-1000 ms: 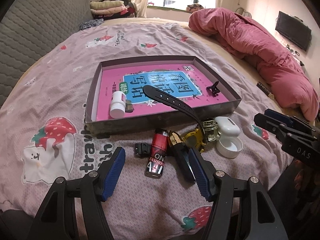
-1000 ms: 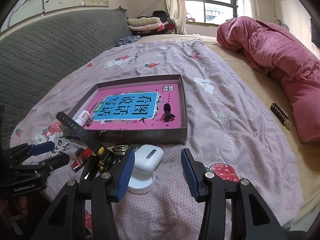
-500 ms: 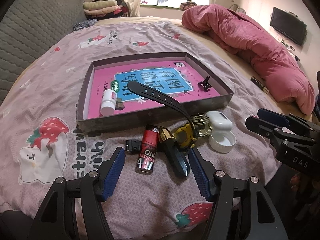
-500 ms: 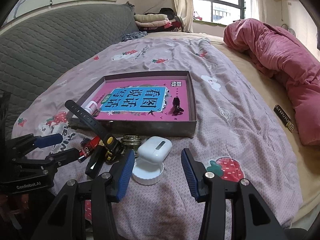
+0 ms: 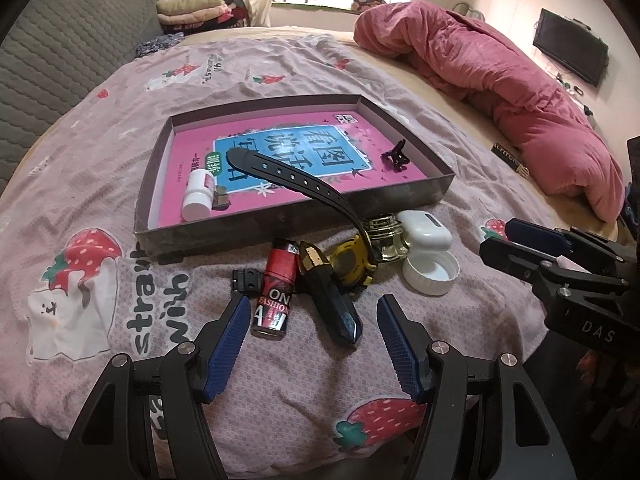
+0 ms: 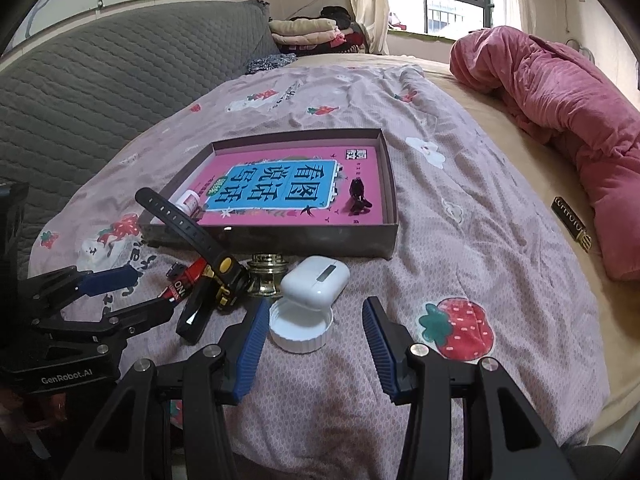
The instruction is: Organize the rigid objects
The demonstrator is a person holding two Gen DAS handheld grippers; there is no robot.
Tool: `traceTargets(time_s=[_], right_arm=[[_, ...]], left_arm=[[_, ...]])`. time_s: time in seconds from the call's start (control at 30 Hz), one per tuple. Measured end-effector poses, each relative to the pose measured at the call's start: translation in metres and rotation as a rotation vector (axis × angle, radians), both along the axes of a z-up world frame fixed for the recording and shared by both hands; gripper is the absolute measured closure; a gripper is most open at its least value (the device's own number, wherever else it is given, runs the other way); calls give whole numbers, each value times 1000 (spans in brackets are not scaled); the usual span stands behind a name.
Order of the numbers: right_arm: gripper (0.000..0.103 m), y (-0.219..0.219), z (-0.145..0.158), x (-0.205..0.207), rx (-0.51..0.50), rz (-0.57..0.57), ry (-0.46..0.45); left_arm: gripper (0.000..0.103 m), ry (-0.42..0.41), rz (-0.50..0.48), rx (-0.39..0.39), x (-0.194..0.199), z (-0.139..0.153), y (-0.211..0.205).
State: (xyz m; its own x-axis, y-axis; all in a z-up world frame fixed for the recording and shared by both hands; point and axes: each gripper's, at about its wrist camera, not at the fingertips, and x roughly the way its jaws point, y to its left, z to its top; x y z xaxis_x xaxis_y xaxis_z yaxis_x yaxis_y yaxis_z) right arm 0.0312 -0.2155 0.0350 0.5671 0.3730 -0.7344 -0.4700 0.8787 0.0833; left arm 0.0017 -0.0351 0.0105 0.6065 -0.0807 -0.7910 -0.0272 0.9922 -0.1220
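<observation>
Both grippers are just hovering over the bed here. The left hand-held gripper (image 5: 312, 336) is spread wide with nothing gripped, and the right hand-held gripper (image 6: 314, 334) hangs loose too. In front of the tray (image 5: 256, 226) sit a red lighter (image 5: 276, 292), a watch (image 5: 350, 264), an earbud case (image 6: 316, 278) and a white lid (image 6: 300, 326). A small bottle (image 5: 198, 194) and hair clip (image 5: 396, 156) lie inside it.

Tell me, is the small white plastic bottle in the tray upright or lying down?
Lying down: the small white plastic bottle rests on its side.
</observation>
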Motion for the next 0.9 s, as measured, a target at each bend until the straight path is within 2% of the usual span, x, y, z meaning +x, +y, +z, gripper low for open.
traceTargets(time_s=[0.9], right_arm=[[55,4,-24,9,-58,1,84]], left_arm=[[36,80,-25,-73,17,-29,-10]])
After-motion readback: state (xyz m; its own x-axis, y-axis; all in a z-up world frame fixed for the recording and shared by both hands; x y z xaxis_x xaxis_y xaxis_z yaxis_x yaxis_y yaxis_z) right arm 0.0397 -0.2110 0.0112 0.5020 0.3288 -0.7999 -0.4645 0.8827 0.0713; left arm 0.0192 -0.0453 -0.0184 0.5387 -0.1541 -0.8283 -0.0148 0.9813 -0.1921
